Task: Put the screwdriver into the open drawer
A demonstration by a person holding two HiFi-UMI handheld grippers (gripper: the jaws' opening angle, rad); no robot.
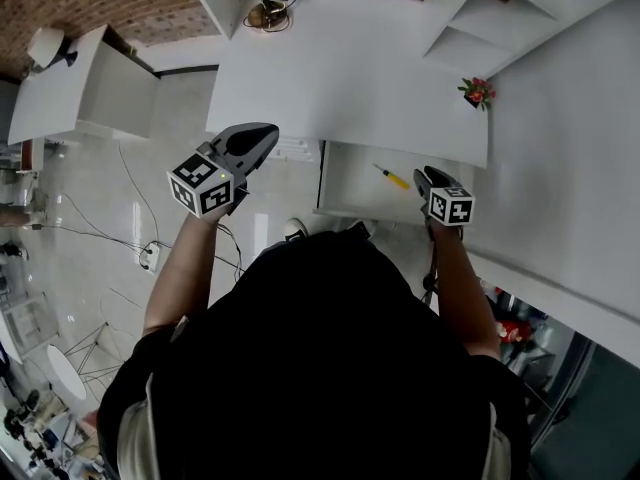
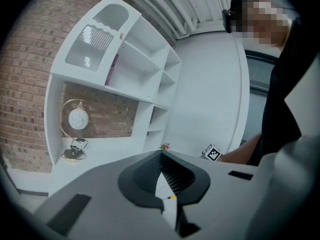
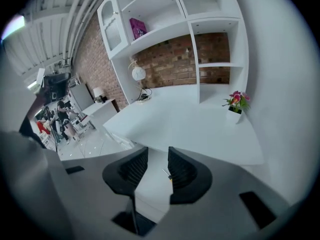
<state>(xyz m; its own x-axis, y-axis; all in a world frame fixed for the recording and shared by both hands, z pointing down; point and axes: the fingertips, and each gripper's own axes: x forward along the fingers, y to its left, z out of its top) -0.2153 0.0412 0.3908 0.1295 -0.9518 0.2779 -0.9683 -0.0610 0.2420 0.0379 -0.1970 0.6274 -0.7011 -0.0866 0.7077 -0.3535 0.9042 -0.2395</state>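
The screwdriver (image 1: 391, 176), thin with a yellow handle, lies inside the open white drawer (image 1: 348, 184) under the desk's front edge. My right gripper (image 1: 424, 175) hovers just right of it, open and holding nothing. In the right gripper view the screwdriver (image 3: 168, 174) shows on the drawer floor (image 3: 150, 184), seen through the gap of the right gripper (image 3: 158, 154). My left gripper (image 1: 268, 134) is held up left of the drawer, off the desk's front edge. In the left gripper view the left gripper (image 2: 161, 154) is shut with its tips touching, and a bit of the screwdriver (image 2: 171, 197) shows below.
The white desk top (image 1: 350, 68) carries a small flower pot (image 1: 477, 92) at its right and a round lamp (image 1: 268, 8) at the back. White shelves (image 1: 480, 18) rise behind. Cables (image 1: 140, 238) trail over the tiled floor at the left.
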